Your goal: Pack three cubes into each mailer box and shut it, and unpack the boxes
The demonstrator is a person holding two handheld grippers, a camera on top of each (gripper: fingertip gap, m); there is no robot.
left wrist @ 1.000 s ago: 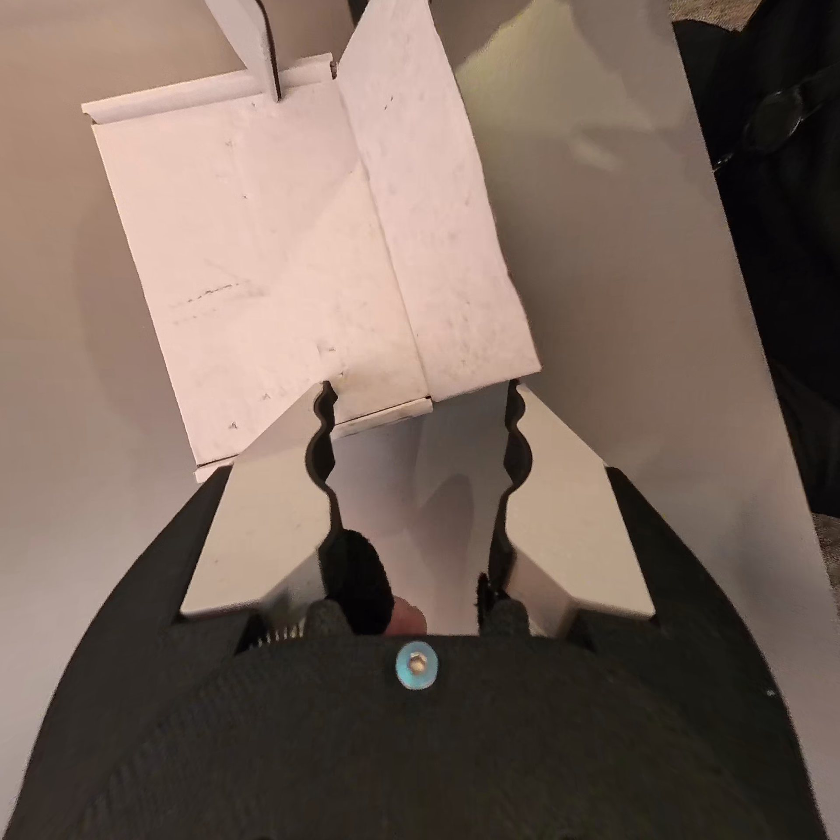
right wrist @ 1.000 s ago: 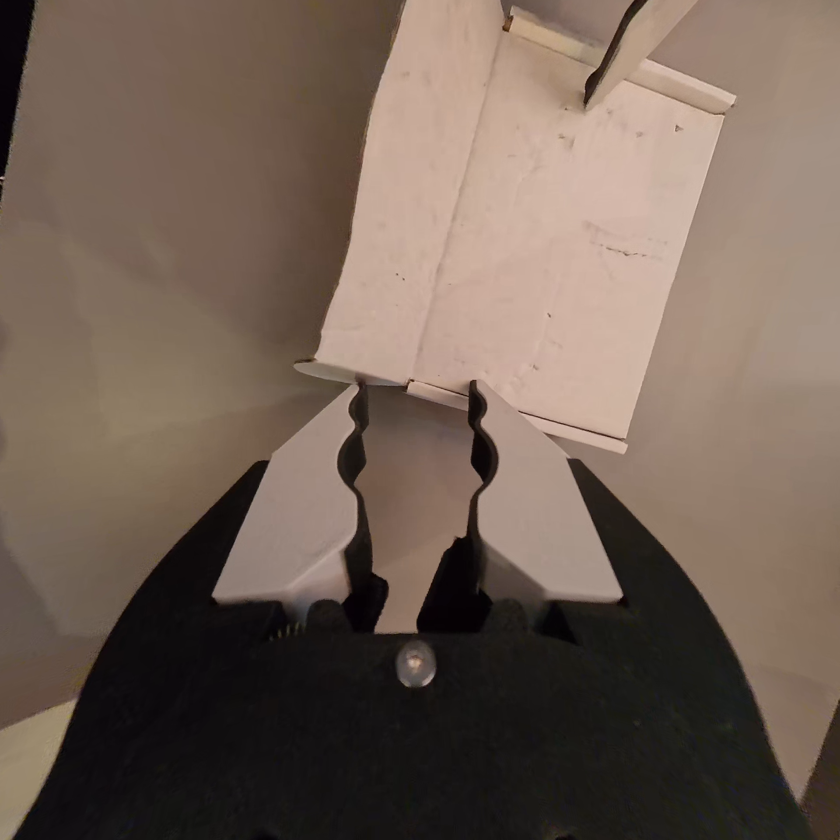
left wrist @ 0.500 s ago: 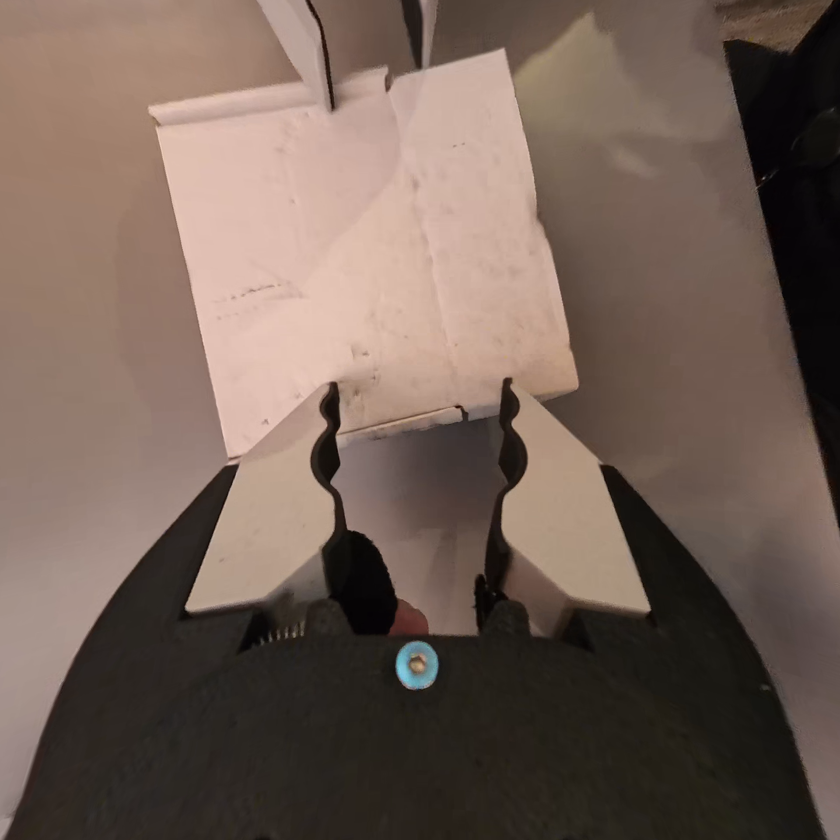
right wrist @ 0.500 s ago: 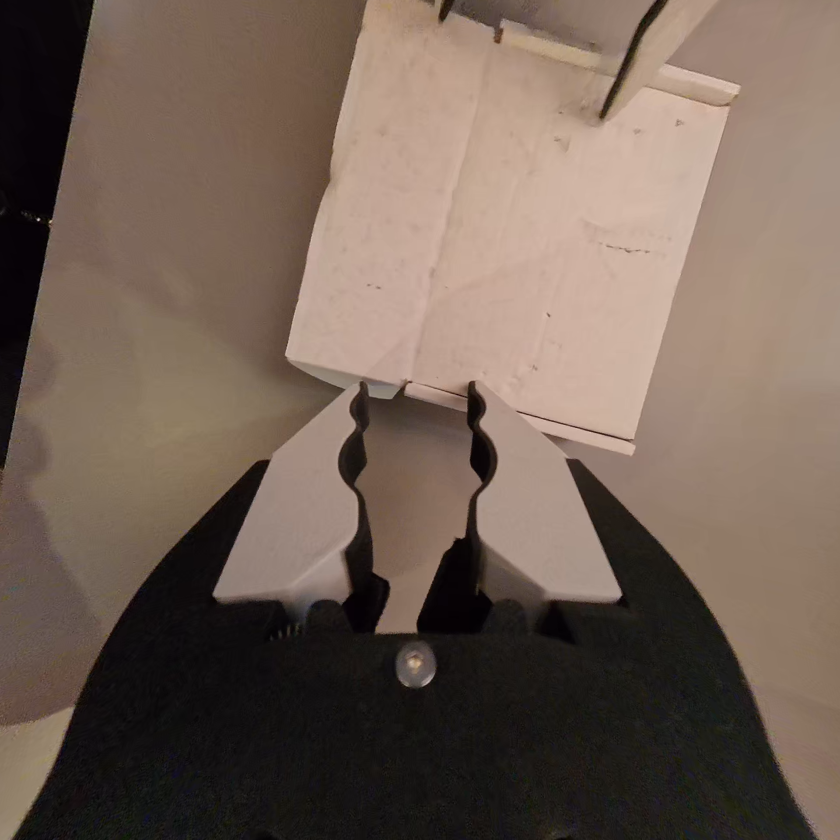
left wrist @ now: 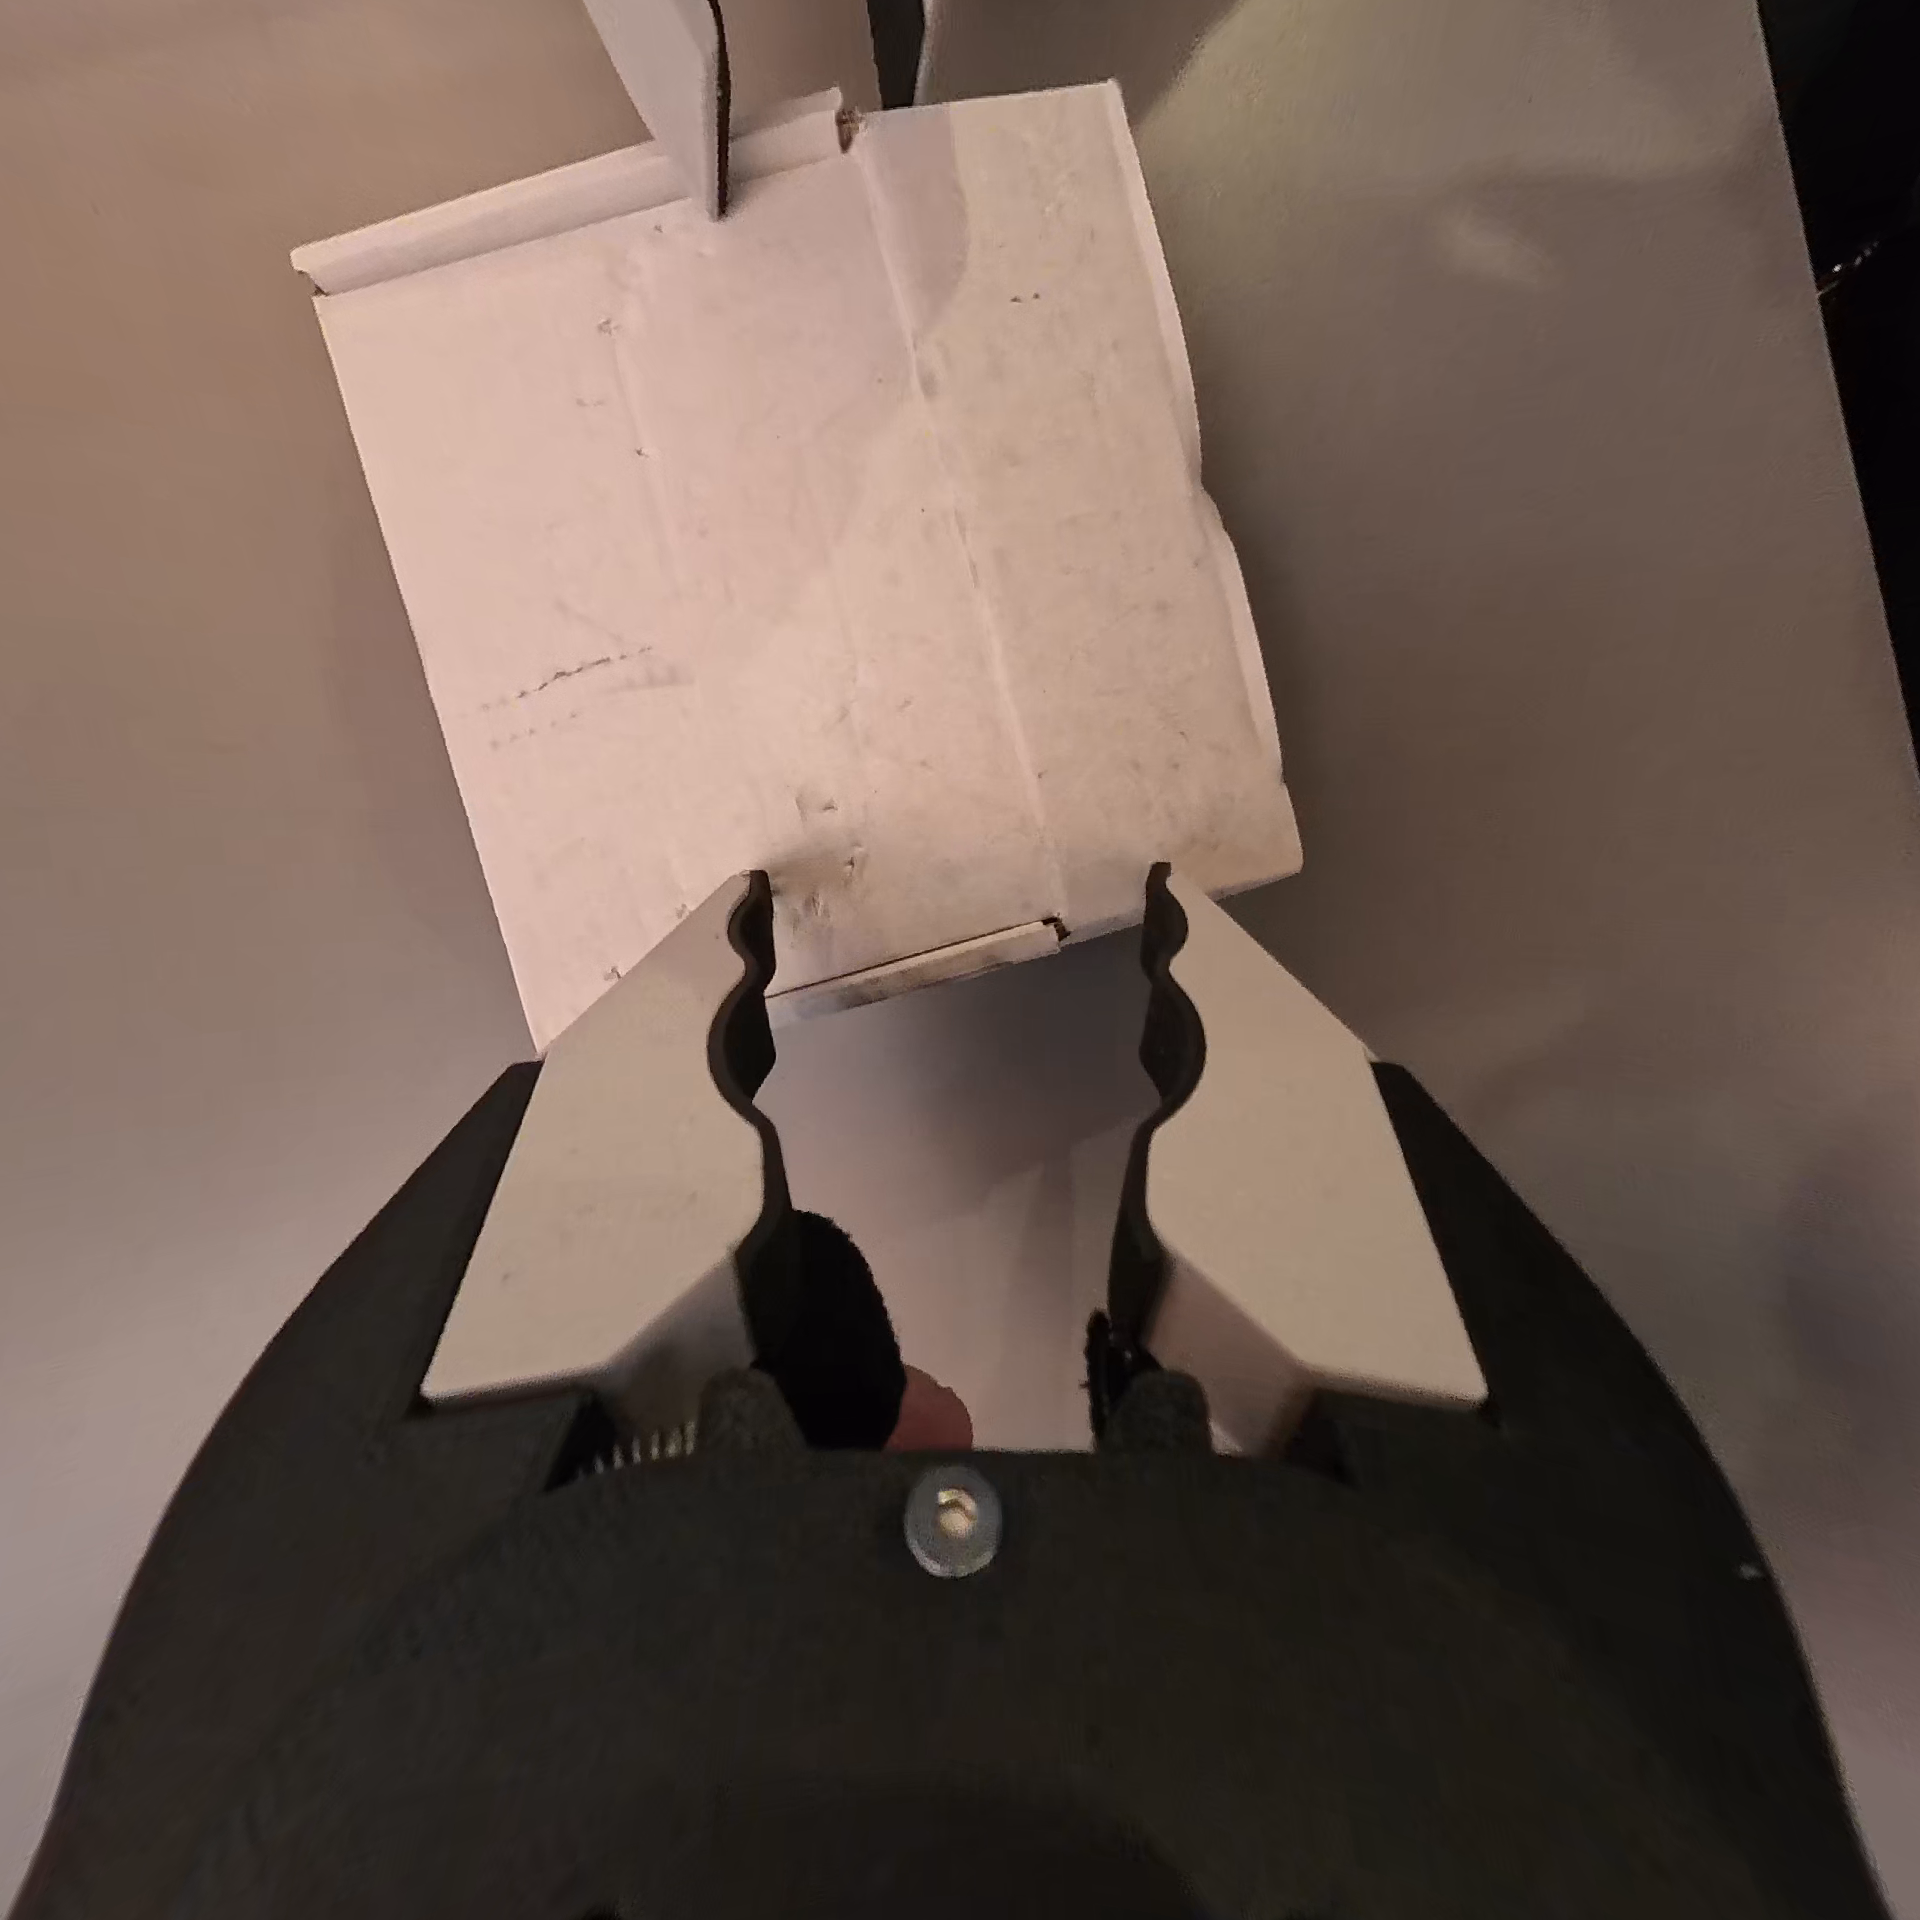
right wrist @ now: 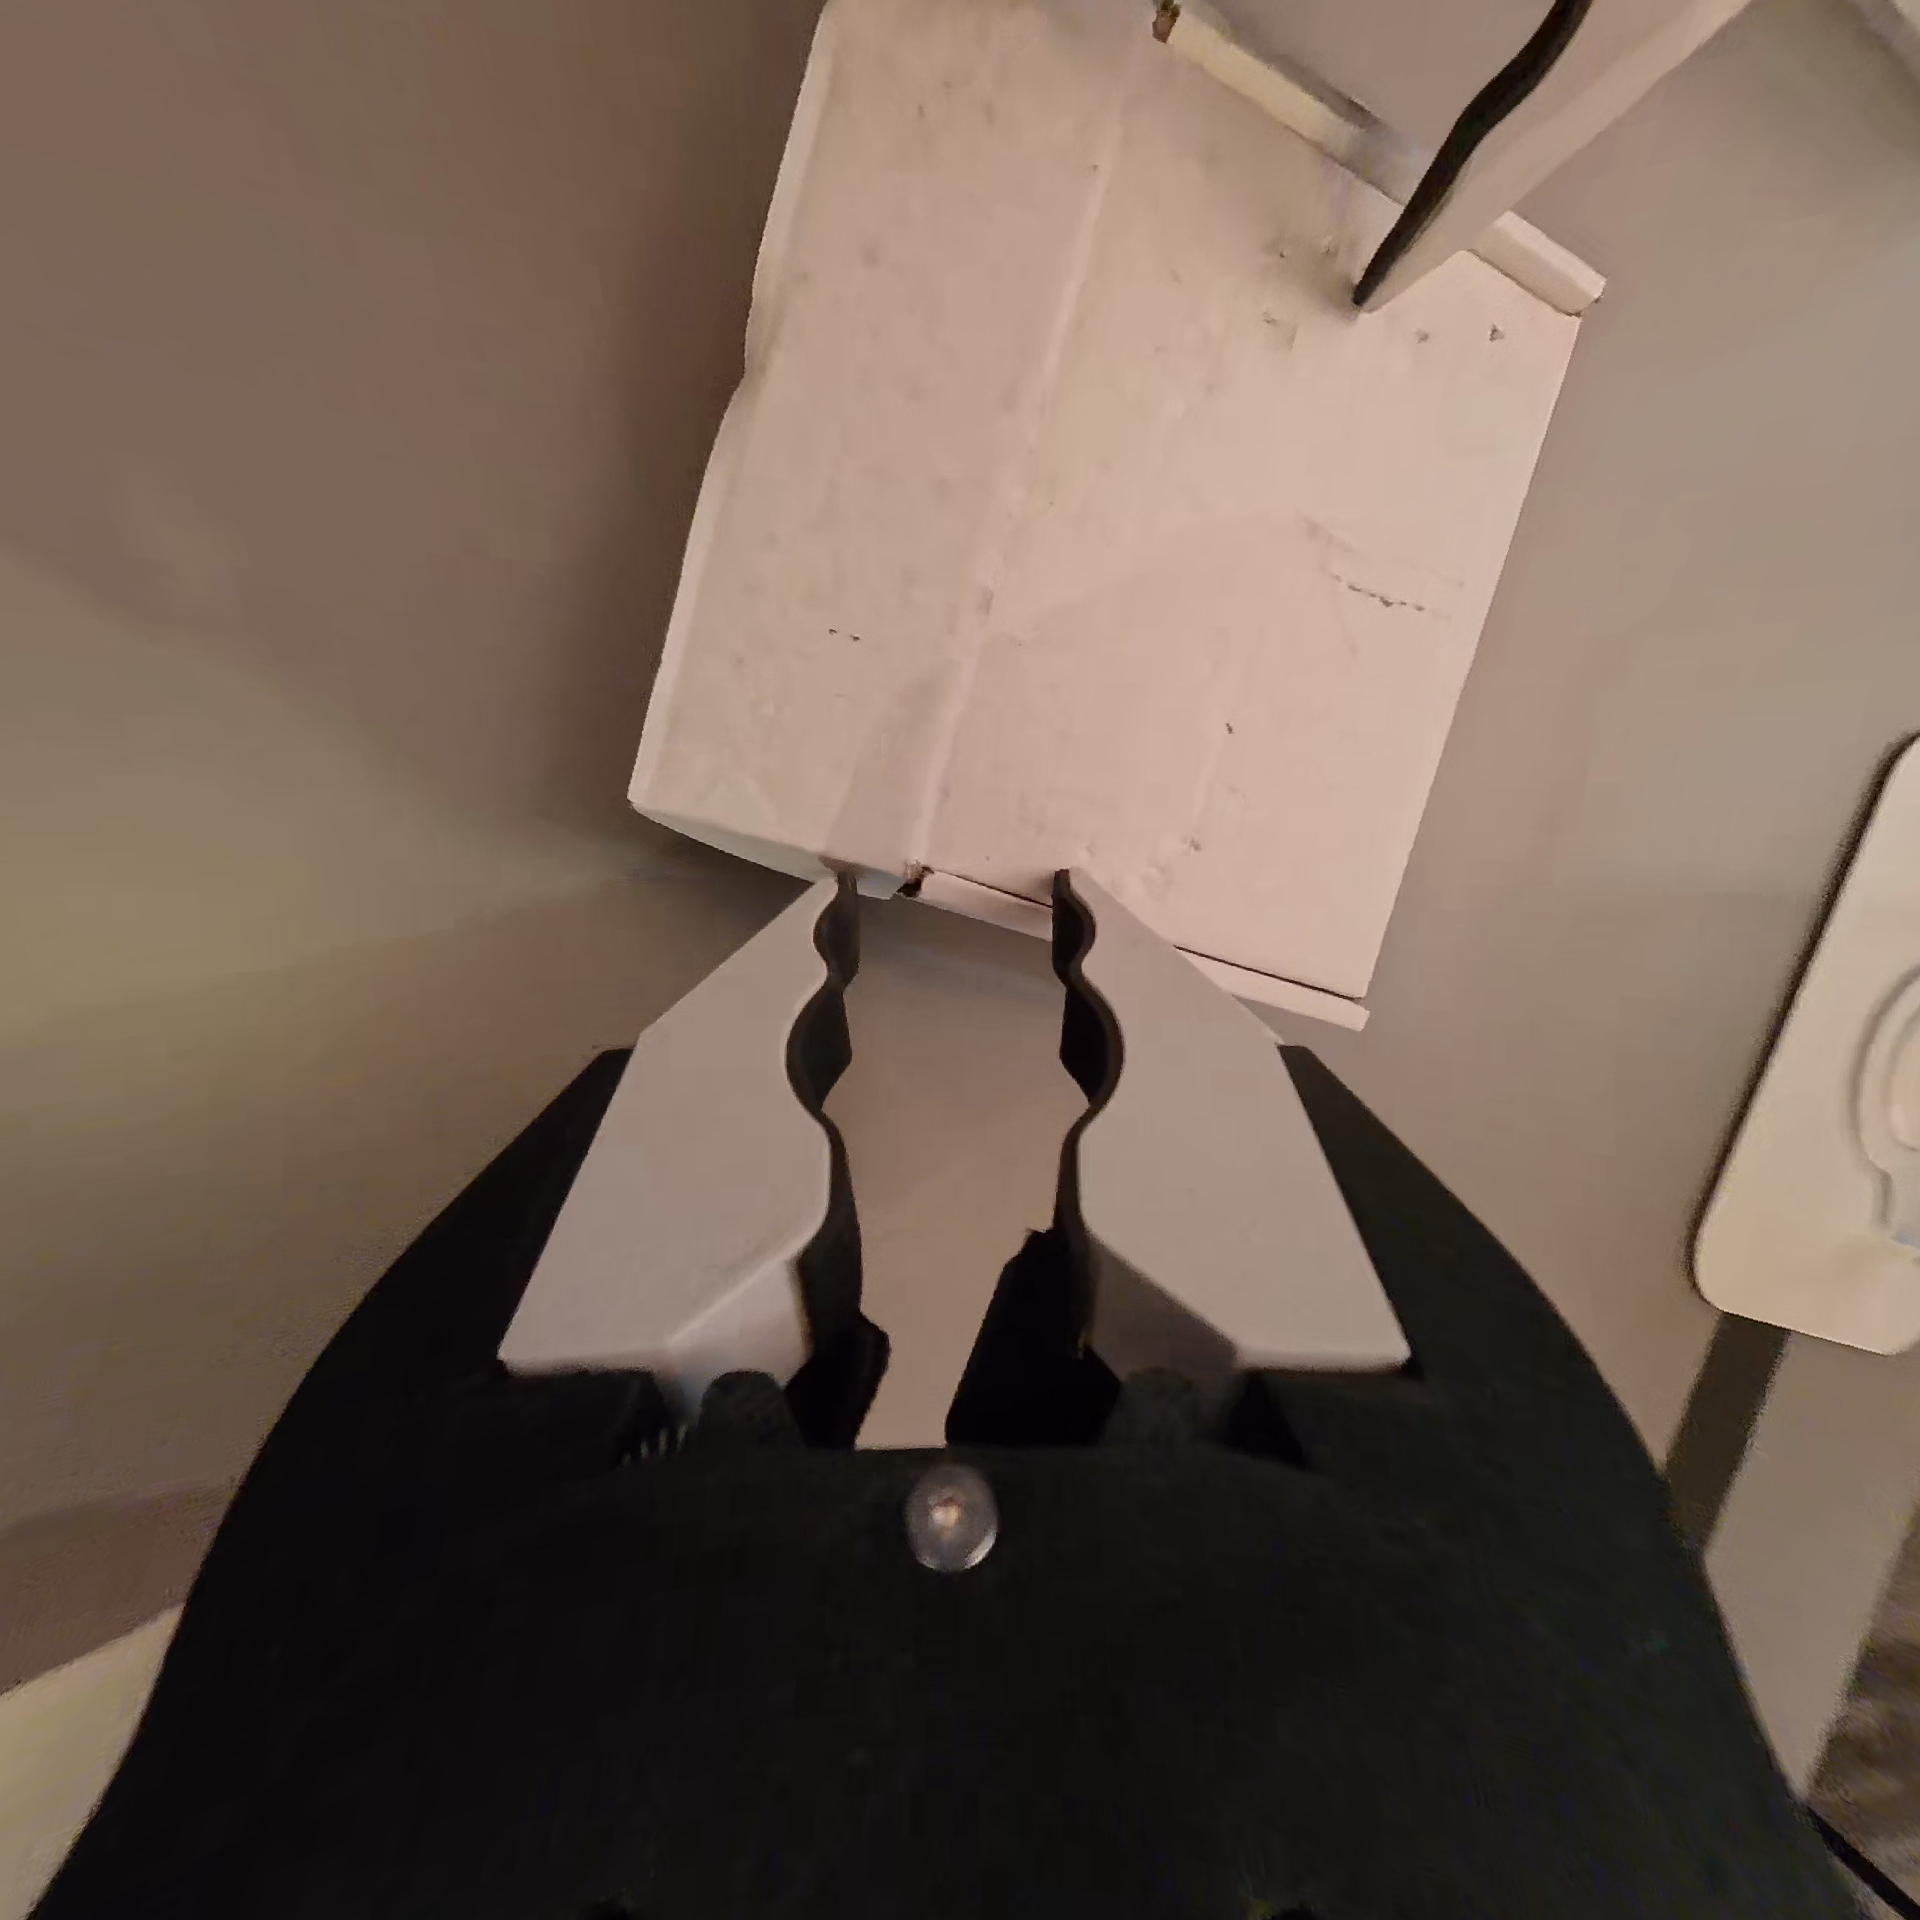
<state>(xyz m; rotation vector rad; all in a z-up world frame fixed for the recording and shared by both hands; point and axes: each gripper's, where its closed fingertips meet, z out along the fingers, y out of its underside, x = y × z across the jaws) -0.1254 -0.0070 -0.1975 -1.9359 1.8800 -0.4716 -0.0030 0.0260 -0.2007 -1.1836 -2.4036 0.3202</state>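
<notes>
A white mailer box (left wrist: 810,540) lies on the grey table with its lid down flat; its front flap is folded over one side. No cubes show. My left gripper (left wrist: 956,881) is open and empty, its fingertips at the near edge of the box. My right gripper (right wrist: 954,883) is open and empty, with a narrower gap, its tips at the opposite edge of the box (right wrist: 1091,571). Each view shows the other gripper's fingers at the far edge: right gripper's finger (left wrist: 686,94), left gripper's finger (right wrist: 1507,156).
A white rounded plastic object (right wrist: 1818,1091) lies at the right edge of the right wrist view. The table's edge and a dark area (left wrist: 1849,416) run along the right of the left wrist view.
The lid's flap stood raised at an angle a second ago and now lies folded down along the box side. Both views show the box nearer and shifted slightly.
</notes>
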